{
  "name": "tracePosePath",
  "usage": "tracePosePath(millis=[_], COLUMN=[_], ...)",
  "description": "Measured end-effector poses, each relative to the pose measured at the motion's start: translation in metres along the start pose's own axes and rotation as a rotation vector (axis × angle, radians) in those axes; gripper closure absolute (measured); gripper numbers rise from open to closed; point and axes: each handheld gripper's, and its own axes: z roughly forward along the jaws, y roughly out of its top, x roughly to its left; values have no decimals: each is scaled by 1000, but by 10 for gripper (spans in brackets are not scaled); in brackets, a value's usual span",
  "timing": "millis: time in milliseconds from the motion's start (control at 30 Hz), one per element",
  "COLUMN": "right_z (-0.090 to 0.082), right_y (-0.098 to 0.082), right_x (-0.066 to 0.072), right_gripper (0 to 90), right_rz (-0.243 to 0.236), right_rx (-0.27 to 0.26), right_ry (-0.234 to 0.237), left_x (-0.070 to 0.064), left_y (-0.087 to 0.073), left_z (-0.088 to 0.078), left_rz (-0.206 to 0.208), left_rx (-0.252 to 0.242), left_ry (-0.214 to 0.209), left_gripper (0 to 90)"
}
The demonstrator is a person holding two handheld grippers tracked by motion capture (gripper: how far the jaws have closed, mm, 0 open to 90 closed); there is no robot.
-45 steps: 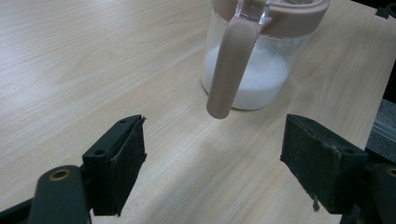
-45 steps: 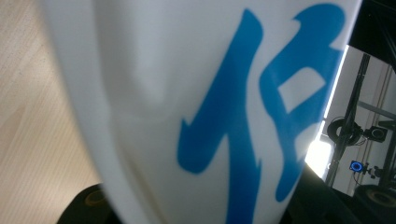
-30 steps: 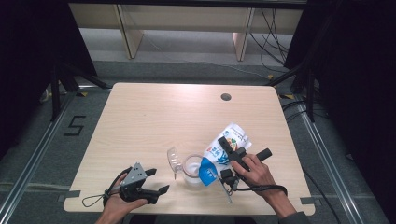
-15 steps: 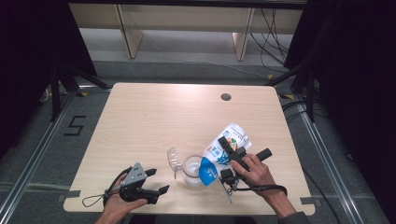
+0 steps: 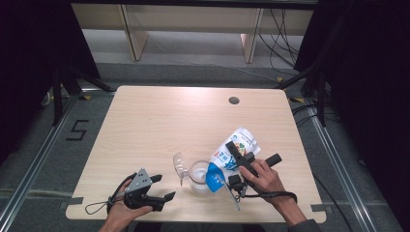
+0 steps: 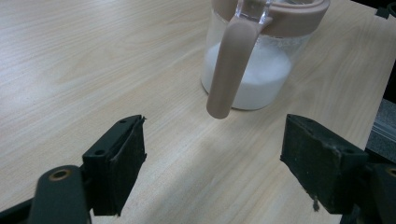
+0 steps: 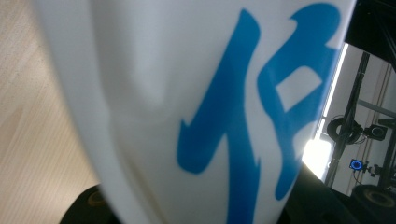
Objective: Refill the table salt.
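Note:
A clear jug (image 5: 198, 173) with a pinkish rim and handle stands near the table's front edge, white powder in its bottom (image 6: 252, 79). Over its right side a white and blue pouch (image 5: 235, 146) lies tilted, its lower end at the jug's mouth. My right gripper (image 5: 234, 164) is shut on the pouch, whose blue print (image 7: 210, 107) is pressed close to that camera. My left gripper (image 5: 163, 187) rests on the table to the left of the jug, open and empty, jaws (image 6: 215, 172) pointing at the jug's handle (image 6: 229, 70).
The wooden table (image 5: 159, 125) has a round cable hole (image 5: 234, 100) at the back right. Metal floor rails run along both sides, and shelving stands beyond the far edge.

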Motion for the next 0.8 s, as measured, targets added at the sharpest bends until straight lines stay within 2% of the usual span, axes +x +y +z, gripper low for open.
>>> tracePosePath(millis=[67,100,133,167,200,400,433,467,500,533,567,800], right_z=[0,1,0,0,1,1,2,0,1,1,1,2], right_y=[0,0,0,0,0,1,1,1,2,2,1,1], right_x=[0,0,-1,-1,0,1,0,1,-1,1,1,1], right_gripper=[766,766,766,766,766,767,767,767,767,767,768,768], right_rz=[0,-3,-4,-7,-4,4,-8,6,-11,4,5,11], right_rx=[0,-21,1,-2,-21,-14,-17,-1,-7,1,-11,-12], right_ry=[-1,-20,0,-1,-21,-13,0,6,0,10,-9,-7], left_x=[0,0,0,0,0,0,0,0,0,0,0,0], left_y=[0,0,0,0,0,0,0,0,0,0,0,0], left_z=[0,0,0,0,0,0,0,0,0,0,0,0], left_rz=[1,3,-1,-1,2,-2,-1,-1,3,2,3,1], left_rx=[0,0,1,1,1,0,2,0,-1,0,0,-1], left_ry=[-2,-2,0,0,-2,0,-1,1,-2,-2,-2,-2], left_gripper=[212,212,211,211,212,212,212,212,212,212,212,212])
